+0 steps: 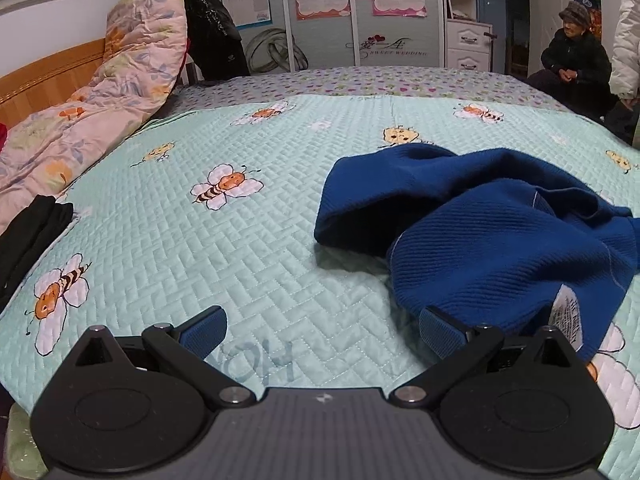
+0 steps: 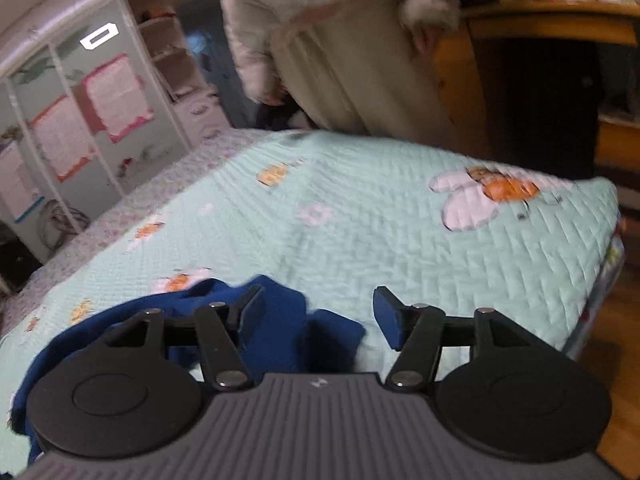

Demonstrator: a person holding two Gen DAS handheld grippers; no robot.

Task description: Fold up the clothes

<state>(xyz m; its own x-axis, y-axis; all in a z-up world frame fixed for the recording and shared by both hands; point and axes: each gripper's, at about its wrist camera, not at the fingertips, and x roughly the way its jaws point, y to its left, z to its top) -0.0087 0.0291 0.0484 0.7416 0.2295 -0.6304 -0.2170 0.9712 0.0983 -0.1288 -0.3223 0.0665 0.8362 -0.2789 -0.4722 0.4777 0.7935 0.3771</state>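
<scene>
A crumpled blue knit garment (image 1: 492, 236) lies on the mint quilted bedspread (image 1: 248, 264) with bee prints, its white care label (image 1: 568, 318) turned up at the near edge. My left gripper (image 1: 322, 330) hovers low over the bedspread, open, nothing between its fingers; its right finger (image 1: 442, 330) sits just beside the garment's near hem. In the blurred right wrist view the same blue garment (image 2: 276, 320) lies under and behind my right gripper (image 2: 320, 314), which is open; the pads do not press on the cloth.
A folded floral duvet (image 1: 100, 112) lies along the wooden headboard (image 1: 44, 80) on the left, with dark clothing (image 1: 28, 240) below it. A seated person (image 1: 572, 60) and a standing person in a pale coat (image 2: 320, 40) are beyond the bed. The bed's corner (image 2: 600, 208) drops to a wooden floor.
</scene>
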